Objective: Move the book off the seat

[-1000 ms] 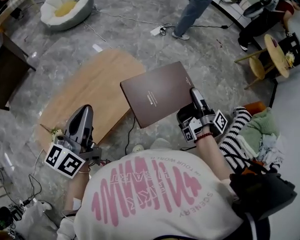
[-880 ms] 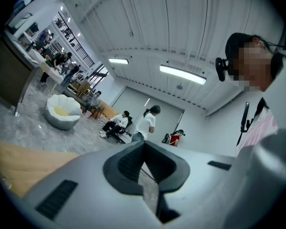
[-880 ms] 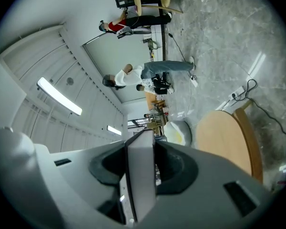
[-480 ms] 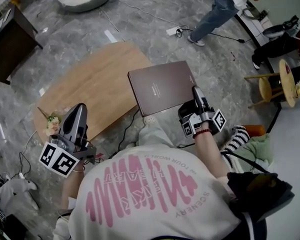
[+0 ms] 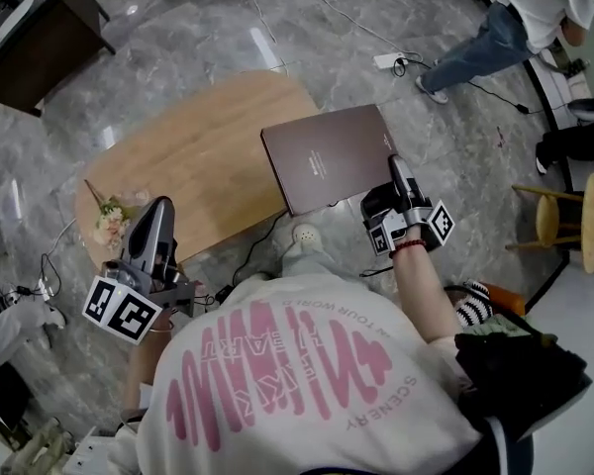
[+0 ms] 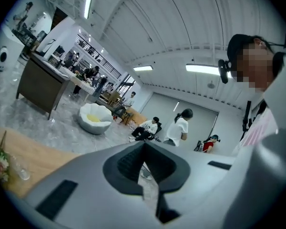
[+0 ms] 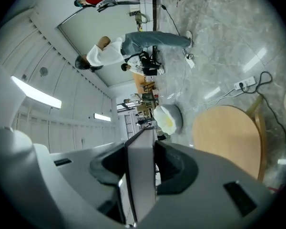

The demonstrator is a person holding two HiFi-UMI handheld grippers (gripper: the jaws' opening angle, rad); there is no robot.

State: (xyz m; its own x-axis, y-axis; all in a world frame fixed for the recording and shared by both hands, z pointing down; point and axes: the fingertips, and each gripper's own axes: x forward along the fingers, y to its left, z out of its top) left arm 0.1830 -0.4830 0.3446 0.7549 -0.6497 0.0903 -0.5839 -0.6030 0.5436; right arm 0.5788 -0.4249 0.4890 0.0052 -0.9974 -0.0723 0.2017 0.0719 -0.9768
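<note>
A large brown book (image 5: 329, 156) is held flat in the air, its left part over the edge of the oval wooden table (image 5: 188, 166). My right gripper (image 5: 394, 171) is shut on the book's near right corner. In the right gripper view the book's edge (image 7: 140, 175) stands clamped between the two jaws. My left gripper (image 5: 158, 228) hovers over the table's near left part, shut with nothing in it; in the left gripper view its jaws (image 6: 144, 168) meet with nothing between them.
A small bunch of flowers (image 5: 109, 222) lies on the table's left end. A cable (image 5: 252, 250) and my shoe (image 5: 305, 236) are on the grey marble floor below the book. A person (image 5: 520, 28) walks at the far right, beside wooden stools (image 5: 554, 221). A dark cabinet (image 5: 40, 38) stands far left.
My right gripper has carried the book left and forward, so it now overlaps the table's edge. The left gripper has shifted a little over the table. My view has swung leftward.
</note>
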